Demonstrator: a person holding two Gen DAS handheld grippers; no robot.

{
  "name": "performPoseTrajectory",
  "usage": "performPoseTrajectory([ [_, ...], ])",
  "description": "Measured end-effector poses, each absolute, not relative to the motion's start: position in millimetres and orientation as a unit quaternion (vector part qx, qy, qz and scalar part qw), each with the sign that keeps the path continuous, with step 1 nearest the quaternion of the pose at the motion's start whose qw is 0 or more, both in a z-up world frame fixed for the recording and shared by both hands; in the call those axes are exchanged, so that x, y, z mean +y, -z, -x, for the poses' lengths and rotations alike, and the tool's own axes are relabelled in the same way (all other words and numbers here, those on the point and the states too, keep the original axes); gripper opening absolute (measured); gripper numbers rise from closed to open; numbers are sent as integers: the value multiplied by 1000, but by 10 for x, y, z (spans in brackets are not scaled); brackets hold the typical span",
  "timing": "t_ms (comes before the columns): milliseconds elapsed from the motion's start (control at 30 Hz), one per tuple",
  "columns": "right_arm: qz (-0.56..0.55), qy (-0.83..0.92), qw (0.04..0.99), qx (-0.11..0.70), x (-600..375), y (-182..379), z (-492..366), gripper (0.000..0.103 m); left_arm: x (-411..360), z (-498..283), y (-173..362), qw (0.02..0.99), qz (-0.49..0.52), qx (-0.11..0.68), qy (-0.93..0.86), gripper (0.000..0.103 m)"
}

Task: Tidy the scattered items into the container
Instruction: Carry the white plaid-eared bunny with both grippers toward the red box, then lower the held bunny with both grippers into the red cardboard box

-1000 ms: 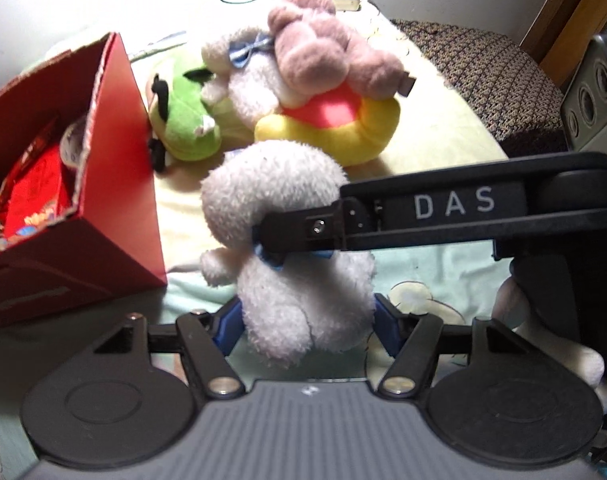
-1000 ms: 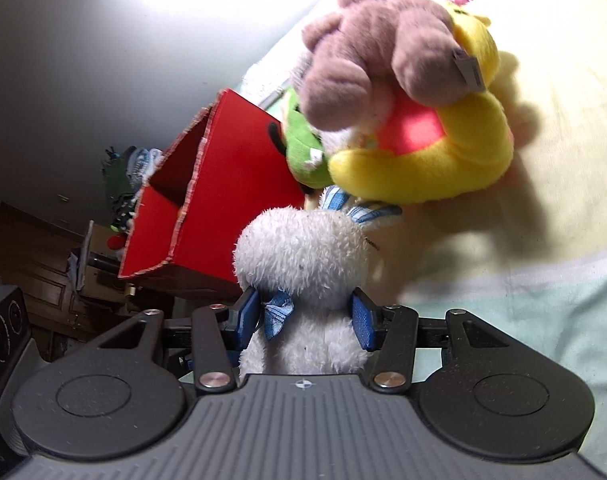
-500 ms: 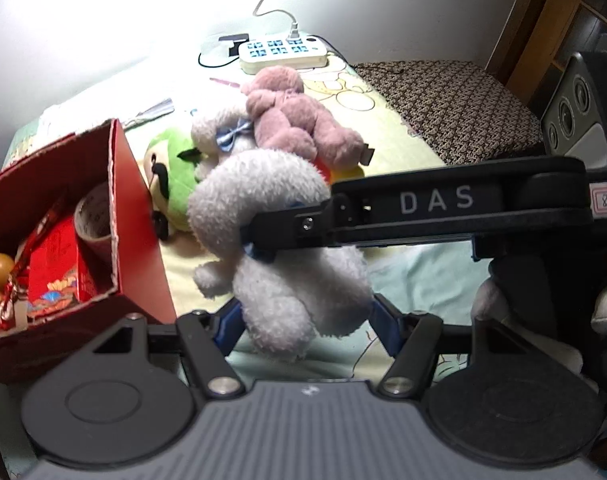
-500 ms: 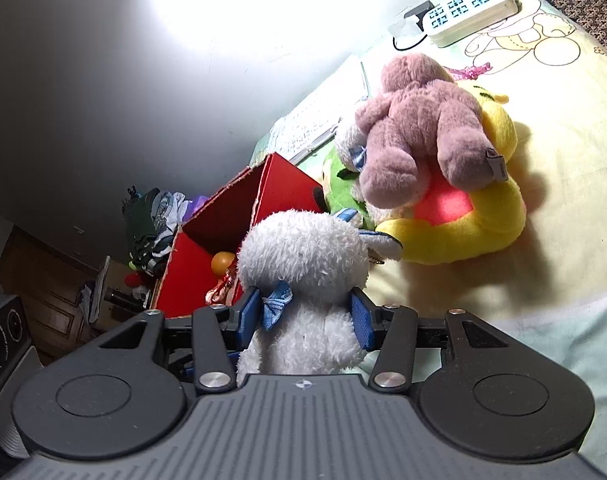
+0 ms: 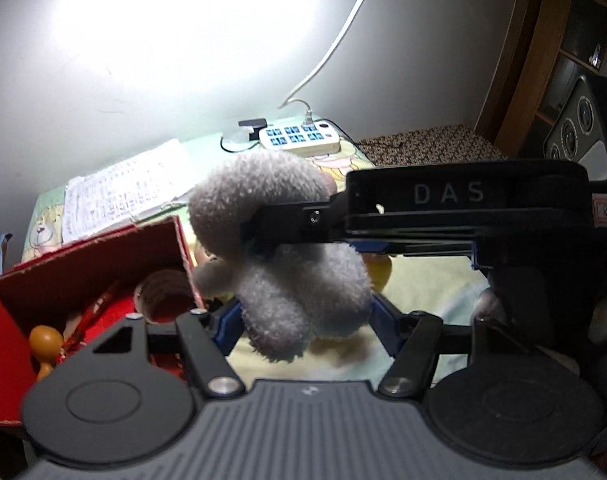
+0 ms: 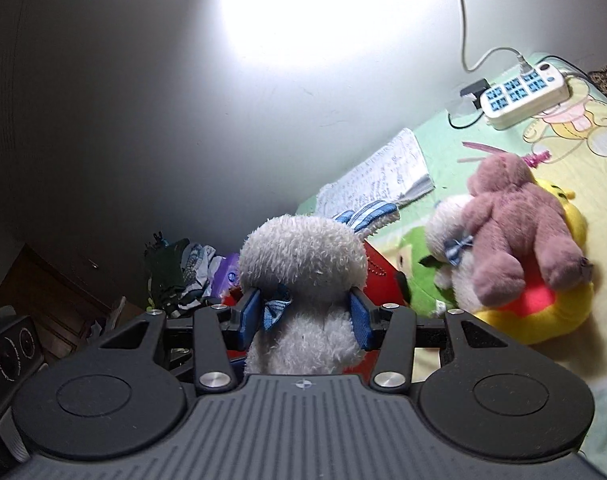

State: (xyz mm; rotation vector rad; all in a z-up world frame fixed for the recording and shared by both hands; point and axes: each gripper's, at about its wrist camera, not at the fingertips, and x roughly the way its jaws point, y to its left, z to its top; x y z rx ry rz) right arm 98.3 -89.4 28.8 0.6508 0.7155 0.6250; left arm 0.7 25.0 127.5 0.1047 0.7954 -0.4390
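Note:
A white plush toy (image 5: 279, 216) with a blue bow hangs in the air beside the right wall of the open red box (image 5: 103, 240). My left gripper (image 5: 303, 316) is shut on its lower body, blue pads against both sides. In the left wrist view a black finger (image 5: 423, 208) of my right gripper comes in from the right and clamps the toy's neck. In the right wrist view my right gripper (image 6: 305, 316) is shut on the white plush toy (image 6: 303, 256), with the red box (image 6: 379, 276) just behind it.
The box holds a tape roll (image 5: 163, 292), an orange toy (image 5: 43, 340) and red items. On the bed lie a pink bear (image 6: 519, 232) on a yellow plush (image 6: 543, 312), a green plush (image 6: 419, 276), a written notebook (image 6: 383, 184) and a power strip (image 6: 523, 92).
Both grippers have lifted the white plush toy off the bed and carried it up and left, toward the red box's right wall. The other toys stayed put.

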Motion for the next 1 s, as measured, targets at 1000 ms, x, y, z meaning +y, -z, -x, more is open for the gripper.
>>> performPoseTrajectory([
  [1000,-232,-379,780,441,1400,358,-1622,48,2419,-649,-531,895,3,444,37,67],
])
